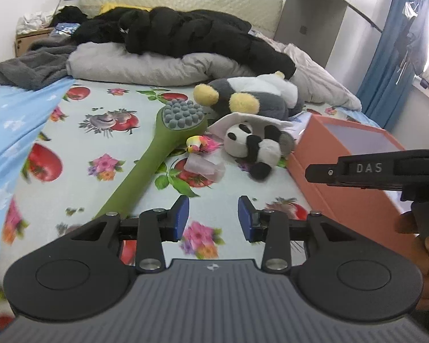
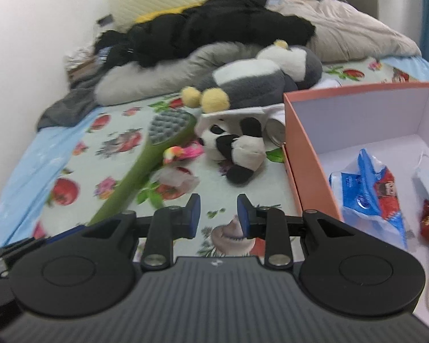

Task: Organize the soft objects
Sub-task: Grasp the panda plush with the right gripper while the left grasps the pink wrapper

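Note:
A small panda plush (image 1: pixel 253 145) (image 2: pixel 237 148) lies on the flowered bed sheet (image 1: pixel 80 145) beside an orange box (image 1: pixel 340 171) (image 2: pixel 306 154). Behind it lies a bigger grey and white plush with yellow paws (image 1: pixel 254 97) (image 2: pixel 257 80). A small pink and yellow toy (image 1: pixel 200 144) (image 2: pixel 183 153) lies left of the panda. My left gripper (image 1: pixel 213 217) hangs open over the sheet, short of the toys, with nothing between its blue pads. My right gripper (image 2: pixel 218 214) is also open and empty, just left of the box. In the left wrist view the right gripper's side shows at the right edge.
A green long-handled massage brush (image 1: pixel 157 154) (image 2: pixel 146 163) lies slanted left of the toys, a crumpled clear wrapper (image 1: pixel 204 165) beside it. The box holds blue packets (image 2: pixel 369 188). A black jacket (image 1: pixel 186 34), pillows and a grey blanket (image 1: pixel 31 68) fill the head of the bed.

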